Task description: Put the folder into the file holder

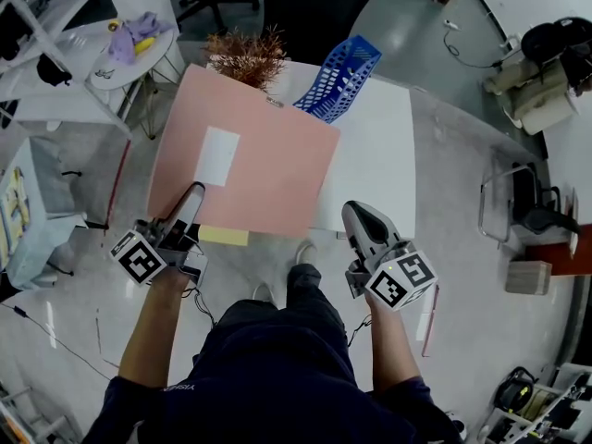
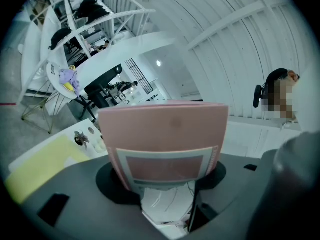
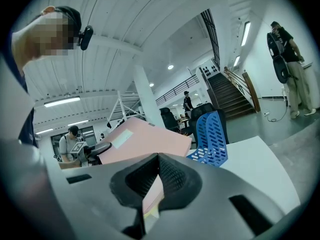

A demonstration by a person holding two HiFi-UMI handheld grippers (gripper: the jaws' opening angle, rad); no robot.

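Note:
A large pink folder [image 1: 250,151] with a white label is held tilted over the white table [image 1: 379,155]. My left gripper [image 1: 191,202] is shut on its near left corner. In the left gripper view the folder's edge [image 2: 165,134] stands upright between the jaws of the left gripper [image 2: 167,186]. The blue file holder [image 1: 340,77] stands tipped at the table's far side, just beyond the folder. My right gripper [image 1: 357,216] hovers by the table's near edge, just right of the folder and clear of it. Its jaws are shut with nothing in them. The right gripper view shows the right gripper [image 3: 154,181], the holder [image 3: 212,134] and the folder [image 3: 145,141] ahead.
A dried brown plant [image 1: 248,55] sits at the table's far edge, left of the holder. A yellow sheet [image 1: 225,236] shows below the folder's near edge. A round side table [image 1: 129,40] stands at the far left and a black chair [image 1: 314,7] behind the table.

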